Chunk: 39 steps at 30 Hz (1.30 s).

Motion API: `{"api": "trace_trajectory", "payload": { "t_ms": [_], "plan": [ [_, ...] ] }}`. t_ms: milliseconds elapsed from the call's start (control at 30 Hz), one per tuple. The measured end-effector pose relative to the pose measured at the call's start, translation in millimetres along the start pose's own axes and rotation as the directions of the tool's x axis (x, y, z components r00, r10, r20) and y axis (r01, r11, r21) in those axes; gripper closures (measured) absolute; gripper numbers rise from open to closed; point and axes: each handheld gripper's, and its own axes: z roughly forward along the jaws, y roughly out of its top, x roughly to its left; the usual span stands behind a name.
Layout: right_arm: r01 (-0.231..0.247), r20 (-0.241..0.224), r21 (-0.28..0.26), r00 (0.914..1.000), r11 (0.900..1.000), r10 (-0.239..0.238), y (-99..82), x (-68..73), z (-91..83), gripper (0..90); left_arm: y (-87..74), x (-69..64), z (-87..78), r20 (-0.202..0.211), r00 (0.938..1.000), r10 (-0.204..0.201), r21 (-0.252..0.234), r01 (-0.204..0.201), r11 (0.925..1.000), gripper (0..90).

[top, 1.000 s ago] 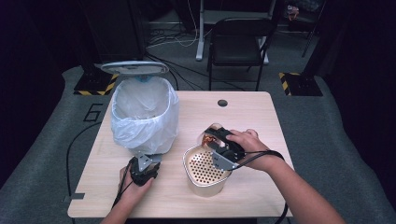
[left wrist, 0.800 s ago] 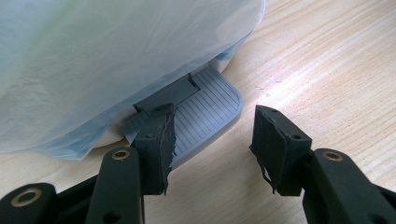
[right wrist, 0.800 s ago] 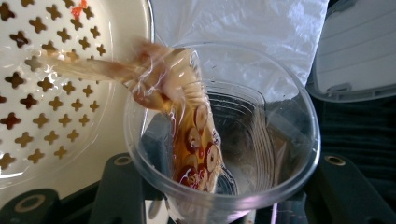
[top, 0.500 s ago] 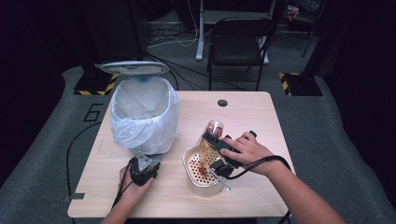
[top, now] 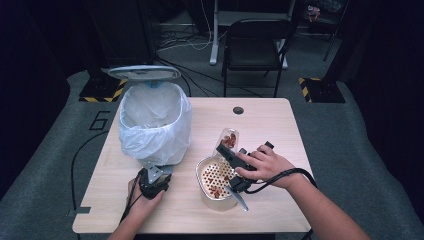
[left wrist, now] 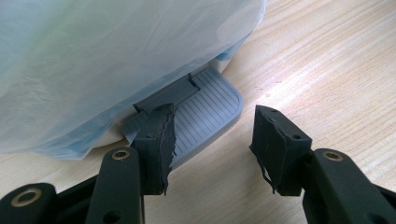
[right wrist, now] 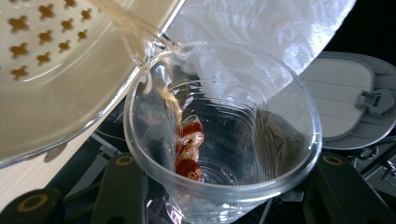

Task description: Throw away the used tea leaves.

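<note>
clear plastic cup (right wrist: 224, 135) with reddish-brown bits and a bit of brownish liquid in it sits clamped between the jaws of the right gripper (top: 235, 167), tipped with its mouth over the cream bowl with the perforated strainer insert (top: 216, 181), so it looks like the contents are getting dumped through the strainer. in the right gripper view a thin stream runs from the cup's rim onto the cream plastic, and a few red pieces cling to the inside wall.

risk as i see it: the cup is thin, crinkly, see-through plastic, so a harder squeeze could buckle it and slosh liquid onto the pale wooden table (top: 280, 125). the stuck pieces may also need a steeper tilt, and then they could drop past the bowl's rim.

left gripper (top: 152, 182) rests on the grey ribbed pedal (left wrist: 205, 112) of the white bin lined with a translucent plastic bag (top: 155, 122), jaws apart with nothing between them, one jaw on the pedal. the bin's grey lid (top: 144, 73) stands open; if that hand slips off, my guess is the lid drops.
</note>
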Motion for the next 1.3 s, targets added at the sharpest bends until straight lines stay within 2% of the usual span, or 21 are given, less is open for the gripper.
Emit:
{"api": "trace_trajectory", "payload": {
  "t_ms": [300, 333, 400, 433, 467, 567, 600, 667, 733, 800, 900, 1300],
  "plan": [
    [0.026, 0.029, 0.013, 0.9992, 0.9996, -0.027, 0.3, -1.7, -2.1, 49.2, 0.0, -0.1, 0.0, 0.0, 1.0, -0.001, 0.0, 0.001, 1.0, 49.3],
    [-0.013, 0.068, -0.001, 0.9976, 0.9999, 0.013, 1.6, 0.5, -1.5, 49.2, 0.0, -0.1, 0.0, 0.001, 1.0, -0.002, -0.001, 0.002, 1.0, 49.3],
    [-0.024, 0.074, -0.007, 0.997, 0.9997, 0.024, 2.2, 0.6, -1.1, 49.2, 0.0, 0.0, 0.0, 0.001, 1.0, -0.002, 0.0, 0.002, 1.0, 49.3],
    [0.0, 0.08, -0.004, 0.9968, 1.0, 0.001, 2.4, -0.3, -1.3, 49.2, -0.1, -0.1, 0.2, -0.001, 1.0, -0.003, -0.003, 0.003, 1.0, 49.3],
    [0.022, 0.065, 0.003, 0.9976, 0.9998, -0.022, 1.9, -1.7, -2.3, 49.2, -0.2, -0.3, 0.4, -0.005, 1.0, -0.003, -0.006, 0.003, 1.0, 49.3],
    [0.023, 0.069, 0.005, 0.9973, 0.9997, -0.023, 2.1, -1.6, -2.2, 49.2, -0.1, 0.1, 0.0, 0.002, 1.0, -0.004, -0.001, 0.004, 1.0, 49.3],
    [0.06, 0.054, 0.03, 0.9966, 0.9977, -0.062, 1.8, -3.3, -3.9, 49.2, -0.1, 0.0, 0.0, 0.002, 1.0, -0.004, -0.001, 0.004, 1.0, 49.3],
    [0.095, 0.042, 0.024, 0.9945, 0.9951, -0.096, 2.4, -4.4, -4.6, 49.2, -0.1, 0.1, 0.0, 0.002, 1.0, -0.005, -0.001, 0.005, 1.0, 49.3],
    [0.093, 0.043, 0.027, 0.9946, 0.9953, -0.094, 4.1, -3.7, -4.9, 49.1, -0.1, 0.1, 0.0, 0.002, 1.0, -0.005, -0.001, 0.005, 1.0, 49.3],
    [0.063, 0.059, 0.035, 0.9961, 0.9974, -0.065, 7.1, 0.1, -6.0, 49.0, -0.1, 0.2, 0.0, 0.002, 1.0, -0.006, -0.001, 0.006, 1.0, 49.3],
    [0.108, 0.061, 0.042, 0.9919, 0.9932, -0.111, 9.3, 1.2, -6.0, 48.6, -0.1, 0.1, 0.0, 0.002, 1.0, -0.006, -0.001, 0.006, 1.0, 49.3],
    [0.118, 0.077, 0.053, 0.9896, 0.9916, -0.121, 8.1, 4.7, -3.9, 48.1, -0.1, 0.6, -0.2, 0.006, 0.9999, -0.01, -0.001, 0.01, 1.0, 49.3]
  ]
}}
